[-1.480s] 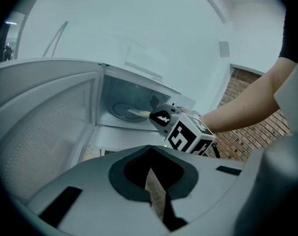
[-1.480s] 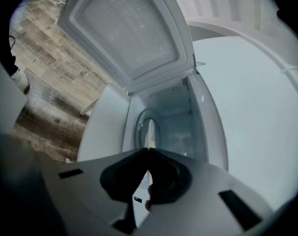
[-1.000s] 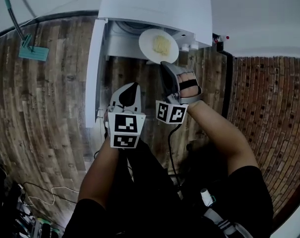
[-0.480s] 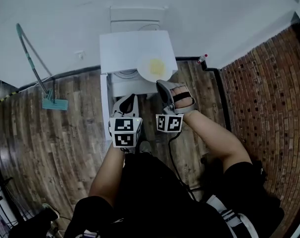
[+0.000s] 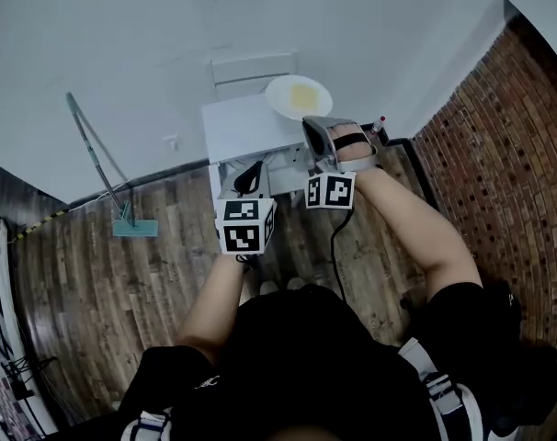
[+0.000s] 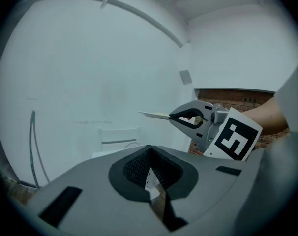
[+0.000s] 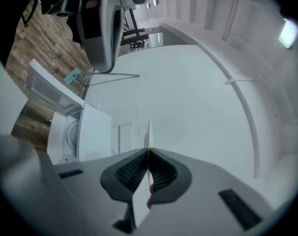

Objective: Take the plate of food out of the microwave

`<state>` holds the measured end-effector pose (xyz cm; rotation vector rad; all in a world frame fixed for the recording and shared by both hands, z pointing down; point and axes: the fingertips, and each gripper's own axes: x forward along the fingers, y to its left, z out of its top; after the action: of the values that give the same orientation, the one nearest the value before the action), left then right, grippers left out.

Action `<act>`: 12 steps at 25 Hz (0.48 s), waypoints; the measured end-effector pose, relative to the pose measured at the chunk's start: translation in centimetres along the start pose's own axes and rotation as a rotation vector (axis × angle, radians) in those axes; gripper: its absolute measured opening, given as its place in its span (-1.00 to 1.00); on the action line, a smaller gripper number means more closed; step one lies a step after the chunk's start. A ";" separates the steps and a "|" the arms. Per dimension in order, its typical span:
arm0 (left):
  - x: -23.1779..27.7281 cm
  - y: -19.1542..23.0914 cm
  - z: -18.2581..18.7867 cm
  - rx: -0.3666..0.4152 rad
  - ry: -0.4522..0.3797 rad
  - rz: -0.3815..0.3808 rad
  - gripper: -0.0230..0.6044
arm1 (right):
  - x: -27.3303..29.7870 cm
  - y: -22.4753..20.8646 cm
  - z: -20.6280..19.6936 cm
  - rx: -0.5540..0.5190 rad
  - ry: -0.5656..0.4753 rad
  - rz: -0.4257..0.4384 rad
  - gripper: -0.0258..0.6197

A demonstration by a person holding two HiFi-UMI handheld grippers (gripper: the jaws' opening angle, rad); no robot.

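A white plate (image 5: 299,96) with yellow food on it is held up level over the top of the white microwave (image 5: 244,129). My right gripper (image 5: 312,121) is shut on the plate's near rim. In the right gripper view the plate (image 7: 148,132) shows edge-on between the pads, and the microwave (image 7: 87,132) stands lower left with its door (image 7: 46,89) swung open. My left gripper (image 5: 253,167) hangs in front of the microwave, shut and holding nothing. Its view shows the right gripper (image 6: 174,116) gripping the plate (image 6: 153,114) to its right.
A mop with a teal head (image 5: 134,227) leans on the white wall to the left. A brick wall (image 5: 499,136) runs along the right, with a small red-capped bottle (image 5: 380,121) at its foot. The floor (image 5: 95,283) is wood planks.
The plate has come out of the microwave's opening and now sits above its top, still in the right gripper. The left gripper has risen alongside, and the head view has pulled back and up.
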<state>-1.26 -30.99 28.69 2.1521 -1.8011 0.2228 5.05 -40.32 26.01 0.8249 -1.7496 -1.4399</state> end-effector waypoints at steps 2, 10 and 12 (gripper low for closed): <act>0.0 0.2 1.1 0.027 -0.008 0.010 -0.95 | 0.0 -1.3 0.2 -0.003 0.001 -0.018 -0.86; 1.0 0.5 3.5 0.058 -0.040 -0.003 -0.95 | 0.6 -4.5 0.6 -0.012 0.007 -0.056 -0.86; 1.1 0.5 3.8 0.068 -0.048 -0.003 -0.95 | 0.9 -4.5 0.5 -0.001 0.014 -0.049 -0.86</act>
<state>-1.87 -33.34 25.57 2.2244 -1.8413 0.2364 4.29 -41.57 21.68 0.8812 -1.7296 -1.4636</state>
